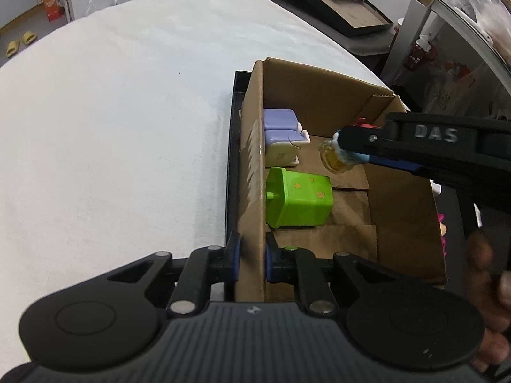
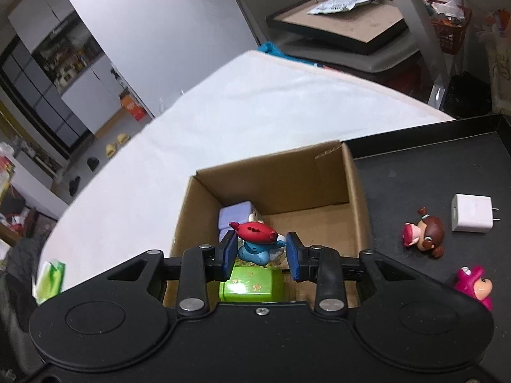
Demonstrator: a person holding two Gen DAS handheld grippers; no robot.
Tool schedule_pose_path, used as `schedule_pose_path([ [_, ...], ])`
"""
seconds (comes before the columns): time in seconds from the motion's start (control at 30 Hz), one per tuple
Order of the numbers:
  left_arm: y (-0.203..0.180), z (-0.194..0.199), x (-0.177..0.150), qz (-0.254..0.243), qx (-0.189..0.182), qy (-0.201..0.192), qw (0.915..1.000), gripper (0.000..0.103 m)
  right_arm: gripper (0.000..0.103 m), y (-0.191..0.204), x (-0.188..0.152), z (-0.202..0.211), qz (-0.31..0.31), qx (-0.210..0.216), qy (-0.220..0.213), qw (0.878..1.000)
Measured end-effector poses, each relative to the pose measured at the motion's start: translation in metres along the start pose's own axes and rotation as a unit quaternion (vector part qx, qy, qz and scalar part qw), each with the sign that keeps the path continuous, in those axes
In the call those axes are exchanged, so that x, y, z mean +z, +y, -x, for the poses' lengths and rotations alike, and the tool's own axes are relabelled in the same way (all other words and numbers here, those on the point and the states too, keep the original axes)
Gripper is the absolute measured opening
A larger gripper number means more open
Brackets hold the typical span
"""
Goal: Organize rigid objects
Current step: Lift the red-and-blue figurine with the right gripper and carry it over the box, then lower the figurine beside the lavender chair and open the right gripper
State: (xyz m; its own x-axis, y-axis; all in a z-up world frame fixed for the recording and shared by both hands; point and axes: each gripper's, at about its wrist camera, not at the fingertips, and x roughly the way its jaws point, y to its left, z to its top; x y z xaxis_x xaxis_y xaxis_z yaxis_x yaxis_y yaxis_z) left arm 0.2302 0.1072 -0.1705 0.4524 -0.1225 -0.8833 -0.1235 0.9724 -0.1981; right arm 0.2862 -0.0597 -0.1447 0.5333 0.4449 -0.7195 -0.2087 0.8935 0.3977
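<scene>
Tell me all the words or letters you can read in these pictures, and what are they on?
"DAS": raised letters on the right gripper, seen from the left wrist.
Orange box on the floor: has print, too blurred to read.
Paper on the flat cardboard sheet in the background: print too small to read.
The cardboard box, green toy bin and white charger show no words.

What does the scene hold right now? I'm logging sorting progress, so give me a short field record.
container: cardboard box on black tray
in box: green toy bin on its side; purple-and-white toy
left gripper: clamped on the box's side wall
right gripper: over the box, blue figurine with red cap between its fingers
left on tray: white charger; brown-haired figurine; pink figurine
</scene>
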Motion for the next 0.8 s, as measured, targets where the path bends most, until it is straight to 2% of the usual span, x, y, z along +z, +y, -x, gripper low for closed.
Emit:
schedule_pose_path([
  [0.47,0.006,-0.002,0.005,0.002,-0.014,0.012,0.9998,0.015,0.033,0.015,0.007,-0.043,0.020,-0.053,0.043,0.998],
  [0.67,0.002,-0.003,0.006,0.006,-0.002,0.020,0.9998,0.016,0.035,0.016,0.008,-0.053,0.014,-0.062,0.041,0.997],
  [0.8,-0.002,-0.003,0.008,0.002,0.016,0.026,0.9995,0.018,0.038,0.013,0.011,-0.043,0.002,-0.048,0.028,0.998],
])
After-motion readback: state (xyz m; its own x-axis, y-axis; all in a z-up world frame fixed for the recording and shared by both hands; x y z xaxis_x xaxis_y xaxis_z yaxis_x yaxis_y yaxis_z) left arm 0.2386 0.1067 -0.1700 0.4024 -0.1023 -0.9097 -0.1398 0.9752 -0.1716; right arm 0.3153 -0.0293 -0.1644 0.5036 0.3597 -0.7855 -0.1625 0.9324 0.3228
